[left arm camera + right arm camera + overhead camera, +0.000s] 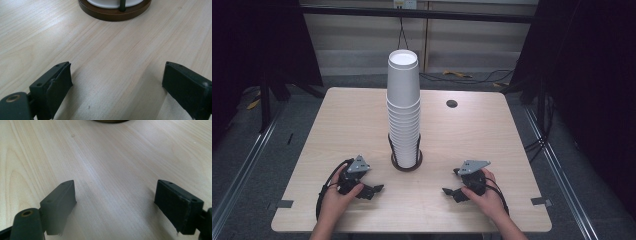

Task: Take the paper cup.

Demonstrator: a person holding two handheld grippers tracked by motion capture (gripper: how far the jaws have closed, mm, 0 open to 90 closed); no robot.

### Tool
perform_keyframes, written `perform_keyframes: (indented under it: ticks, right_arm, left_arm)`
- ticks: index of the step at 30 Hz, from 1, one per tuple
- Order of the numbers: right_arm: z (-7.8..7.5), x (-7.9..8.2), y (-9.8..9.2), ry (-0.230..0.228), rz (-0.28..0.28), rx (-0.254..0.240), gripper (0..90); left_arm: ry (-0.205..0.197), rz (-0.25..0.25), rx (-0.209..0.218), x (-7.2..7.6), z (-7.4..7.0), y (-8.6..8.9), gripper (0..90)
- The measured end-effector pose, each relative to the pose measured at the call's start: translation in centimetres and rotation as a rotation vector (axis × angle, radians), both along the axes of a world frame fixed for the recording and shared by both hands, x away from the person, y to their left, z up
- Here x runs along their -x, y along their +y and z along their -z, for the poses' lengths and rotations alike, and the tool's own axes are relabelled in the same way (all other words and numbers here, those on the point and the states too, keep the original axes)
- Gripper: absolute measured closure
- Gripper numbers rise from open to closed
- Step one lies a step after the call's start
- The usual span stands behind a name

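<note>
A tall stack of white paper cups (403, 110) stands upright in a round dark brown holder (406, 163) at the table's middle. My left gripper (373, 190) rests low on the wood at the near left, a hand around it, jaws open with bare table between them (117, 82). The holder's brown base (113, 12) lies just ahead of it. At the near right my right gripper (451, 192) also sits open over bare wood (115, 197), pointing toward the holder, whose edge (110, 121) shows at the top.
The light wooden table (337, 130) has a small dark round hole (452, 104) at the back right. Grey tape tabs (283, 204) mark the near corners. Dark frames and cables (462, 76) lie beyond the far edge.
</note>
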State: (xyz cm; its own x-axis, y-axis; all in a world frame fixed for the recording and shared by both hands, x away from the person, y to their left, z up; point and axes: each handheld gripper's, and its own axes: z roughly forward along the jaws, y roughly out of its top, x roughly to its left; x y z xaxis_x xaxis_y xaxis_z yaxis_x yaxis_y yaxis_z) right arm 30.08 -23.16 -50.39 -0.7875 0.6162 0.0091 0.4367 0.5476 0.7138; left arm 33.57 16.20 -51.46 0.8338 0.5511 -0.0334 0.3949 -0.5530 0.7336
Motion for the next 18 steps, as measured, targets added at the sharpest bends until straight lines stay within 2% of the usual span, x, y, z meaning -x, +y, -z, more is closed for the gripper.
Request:
perform_keyframes:
  ticks: [10,18]
  right_arm:
    - [0.00,-0.02,0.00,0.001,-0.003,0.000,16.7]
    - [0.01,-0.17,0.09,0.000,-0.019,0.000,16.6]
  left_arm:
    - [0.000,-0.004,0.000,0.02,0.00,-0.01,8.3]
    - [0.012,-0.068,-0.010,0.33,-0.10,0.16,7.1]
